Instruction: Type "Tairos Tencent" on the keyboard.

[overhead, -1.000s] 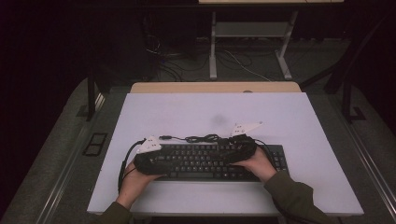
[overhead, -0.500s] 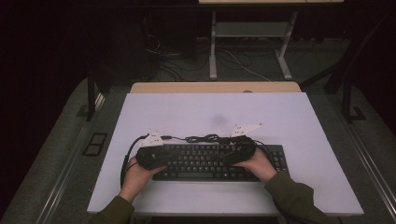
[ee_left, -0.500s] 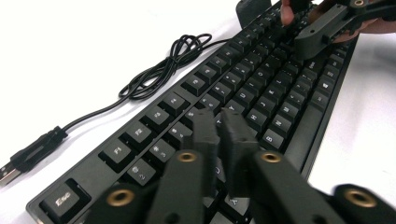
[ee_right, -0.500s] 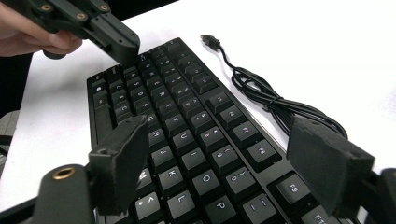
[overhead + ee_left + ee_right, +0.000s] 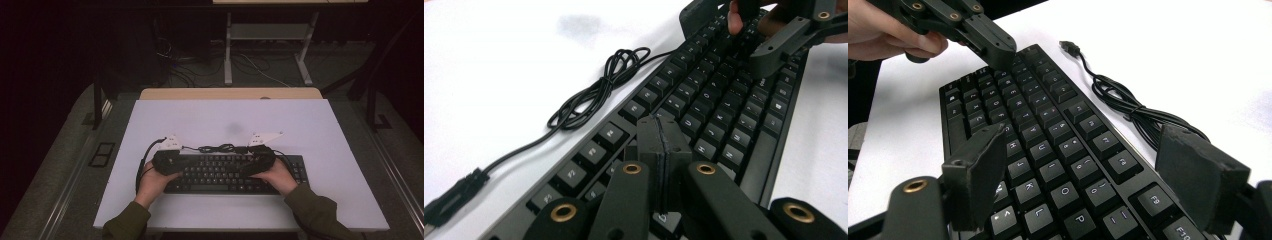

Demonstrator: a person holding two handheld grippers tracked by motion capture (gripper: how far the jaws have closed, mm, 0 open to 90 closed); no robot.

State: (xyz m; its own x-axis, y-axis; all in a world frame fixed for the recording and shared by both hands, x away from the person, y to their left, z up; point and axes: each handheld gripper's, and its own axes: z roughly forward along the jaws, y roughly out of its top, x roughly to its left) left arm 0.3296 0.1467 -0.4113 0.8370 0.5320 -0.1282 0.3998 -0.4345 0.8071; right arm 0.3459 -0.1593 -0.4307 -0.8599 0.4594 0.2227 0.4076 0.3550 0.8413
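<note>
Dim lab or test room.
A white tabletop [image 5: 320, 150] on grey floor, loose cables [image 5: 260, 67] under a metal stand [image 5: 267, 35] behind, dark surroundings.

Pretty roomy here tbh. The far half of the white surface [image 5: 300, 120] is bare, so there's open passage all the way across behind the keyboard [image 5: 225, 172]. The only snag is the coiled cable [image 5: 217, 148] lying just beyond the keyboard's far edge, between the left tool [image 5: 167, 161] and the right tool [image 5: 257, 159]. Wide bare strips run down the left and right sides, and a narrow one along the near edge.
</note>
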